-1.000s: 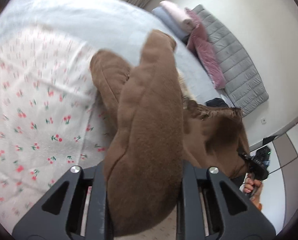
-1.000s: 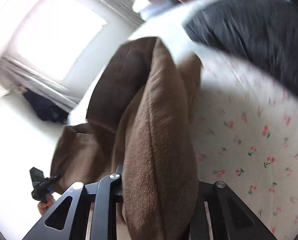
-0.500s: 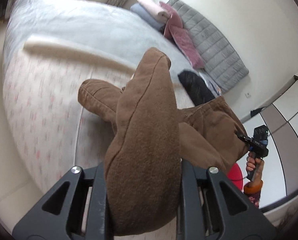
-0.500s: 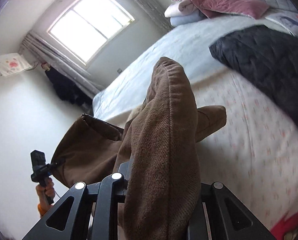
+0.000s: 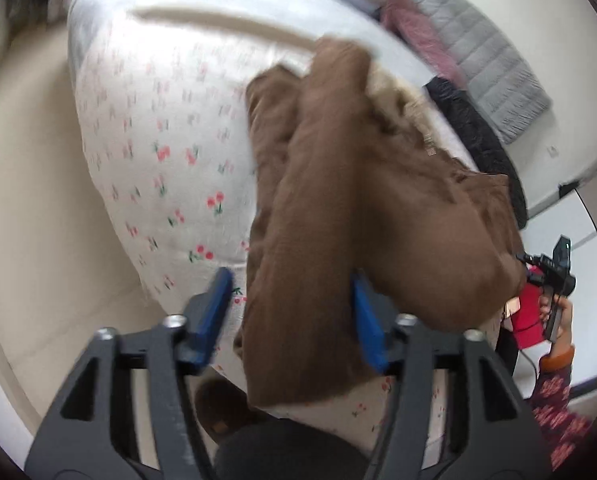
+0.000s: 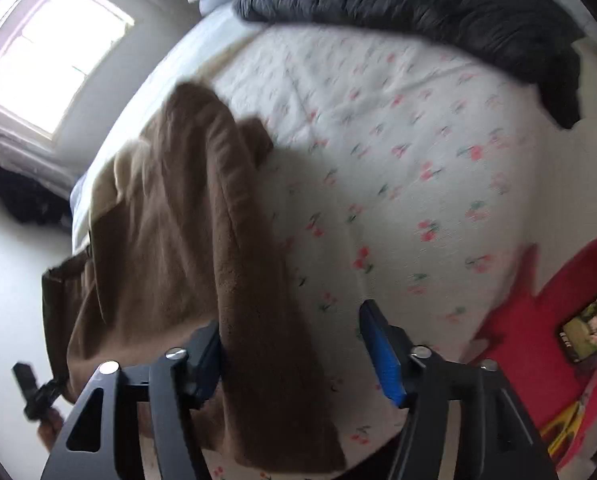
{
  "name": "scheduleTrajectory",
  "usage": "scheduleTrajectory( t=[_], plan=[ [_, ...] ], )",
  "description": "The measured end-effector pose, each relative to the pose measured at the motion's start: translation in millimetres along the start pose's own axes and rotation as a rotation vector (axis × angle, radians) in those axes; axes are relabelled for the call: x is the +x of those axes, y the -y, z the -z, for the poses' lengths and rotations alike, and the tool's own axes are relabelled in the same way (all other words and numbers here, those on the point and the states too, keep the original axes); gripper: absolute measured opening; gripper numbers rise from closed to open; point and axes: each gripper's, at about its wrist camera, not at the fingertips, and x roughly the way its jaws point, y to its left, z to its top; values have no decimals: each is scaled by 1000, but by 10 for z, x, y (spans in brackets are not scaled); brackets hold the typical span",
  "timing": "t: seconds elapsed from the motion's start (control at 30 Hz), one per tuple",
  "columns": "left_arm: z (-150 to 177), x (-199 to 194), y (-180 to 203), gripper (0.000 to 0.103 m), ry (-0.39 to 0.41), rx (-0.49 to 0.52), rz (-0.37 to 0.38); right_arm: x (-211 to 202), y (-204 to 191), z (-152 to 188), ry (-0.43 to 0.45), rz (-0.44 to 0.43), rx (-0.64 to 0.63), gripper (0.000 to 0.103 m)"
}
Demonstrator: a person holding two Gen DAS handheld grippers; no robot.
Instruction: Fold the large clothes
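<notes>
Left gripper (image 5: 290,312): jaws opening, blue pads spread; thick brown fleece garment (image 5: 338,208) hangs between them, brushing the right-hand pad, clear of the left-hand one, no pinch visible. Right gripper (image 6: 298,344): jaws opening as well; same garment (image 6: 202,240) lies against the left-hand pad, well apart from the right-hand one. Ahead of both pairs of jaws: garment draped in a long fold over the edge of the white quilted bedspread with small red cherry print (image 6: 398,140), cream lining showing at the far end. Beyond the right jaws: dark grey padded jacket (image 6: 438,12) on the bed. Frames motion-blurred; fabric edges soft.
</notes>
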Motion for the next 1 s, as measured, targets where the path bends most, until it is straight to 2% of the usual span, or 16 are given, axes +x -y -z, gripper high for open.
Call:
scheduleTrajectory(
  t=[0.07, 0.13, 0.2, 0.23, 0.3, 0.47, 0.6, 0.73, 0.87, 1.0],
  plan=[
    [96, -95, 7, 75, 27, 23, 29, -111, -38, 82, 28, -11, -29, 67],
    [197, -44, -47, 75, 19, 29, 64, -120, -61, 167, 28, -51, -48, 68],
    [274, 76, -87, 75, -5, 12, 62, -78, -104, 261, 20, -86, -70, 68],
    [286, 162, -116, 69, -26, -9, 47, -47, -126, 286, 14, -90, -82, 68],
    [276, 230, -123, 63, -40, -46, 33, -22, -181, 318, 15, -55, -98, 68],
    [-124, 70, 24, 64, 90, 40, -107, -100, -375, 129, 77, 9, -164, 68],
    [-454, 125, 161, 64, 108, 86, -119, -209, -570, -81, 153, 53, -227, 68],
    [-727, 293, 295, 64, 113, 145, -144, -148, -817, -288, 180, 37, -300, 68],
    [-982, 555, 408, 64, 101, 193, -135, 68, -1105, -495, 180, 44, -399, 68],
    [-1189, 798, 444, 64, 86, 197, -125, 434, -1261, -702, 158, 110, -454, 68]
  ],
)
